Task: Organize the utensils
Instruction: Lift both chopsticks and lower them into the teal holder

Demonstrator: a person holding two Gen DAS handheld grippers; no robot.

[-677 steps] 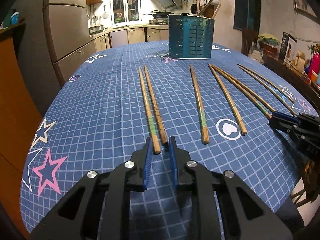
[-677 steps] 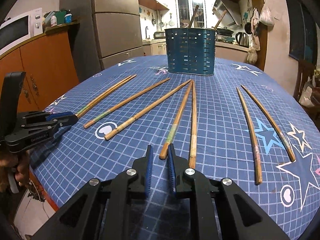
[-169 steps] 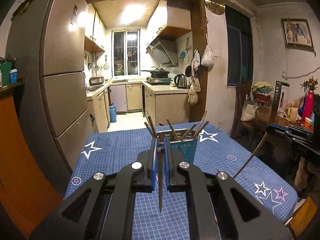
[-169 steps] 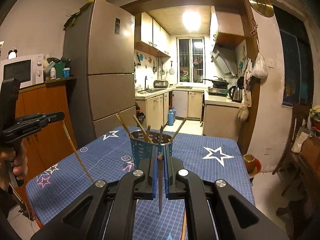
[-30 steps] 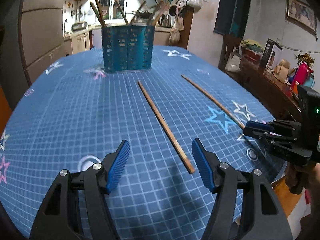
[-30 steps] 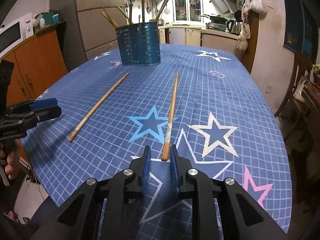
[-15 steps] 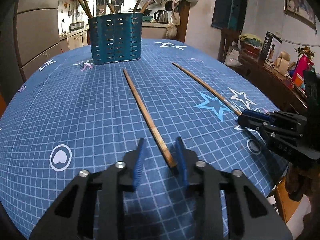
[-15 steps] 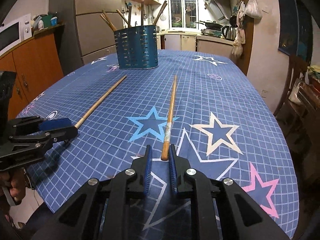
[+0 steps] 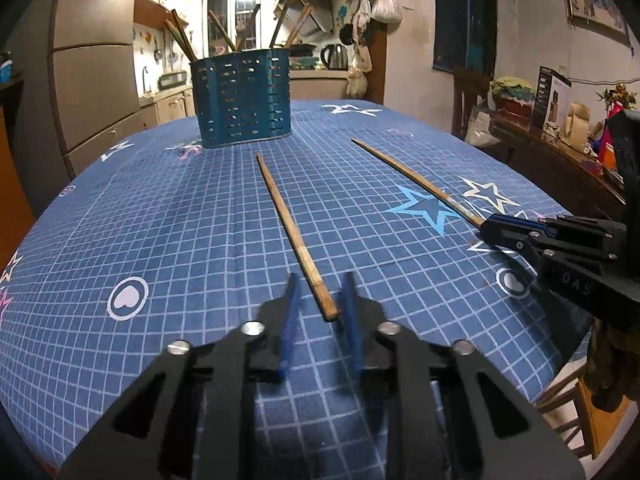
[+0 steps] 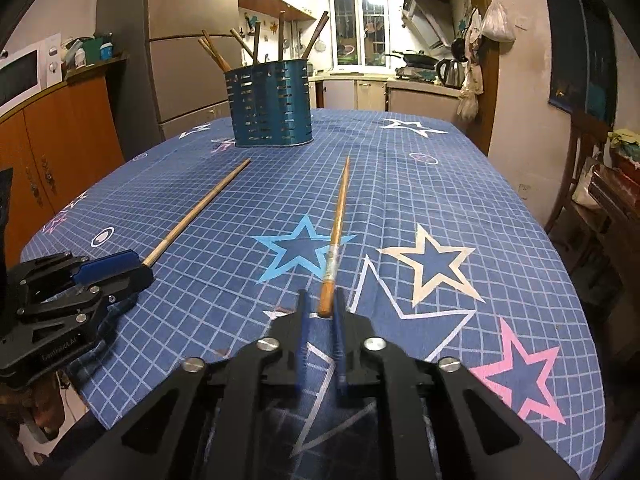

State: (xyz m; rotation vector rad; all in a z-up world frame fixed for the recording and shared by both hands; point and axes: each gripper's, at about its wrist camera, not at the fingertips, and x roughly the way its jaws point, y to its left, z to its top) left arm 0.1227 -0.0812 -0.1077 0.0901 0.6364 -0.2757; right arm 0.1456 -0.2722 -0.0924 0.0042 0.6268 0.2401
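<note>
Left wrist view, left gripper [image 9: 320,280]: nearly closed after just narrowing; straddles the near end of the left chopstick [image 9: 288,220], pads not visibly pressing yet.
Left wrist view, left chopstick: lies flat on the tablecloth [image 9: 180,220], running straight ahead from the jaws toward the holder [image 9: 240,100] far ahead.
Left wrist view, right gripper [image 9: 486,229]: off to the right, clamped on the butt of the right chopstick [image 9: 412,178].
Right wrist view, right gripper [image 10: 320,300]: closed on the near end, having just tightened; stick points forward and a little right.
Right wrist view, left gripper [image 10: 138,270]: far left, tips at the other stick's end.
Handling: probably light, stiff, smooth wood; likely to swing or slip in an end grip.
Hold point: better slightly farther up from the thick end, pads square across.
</note>
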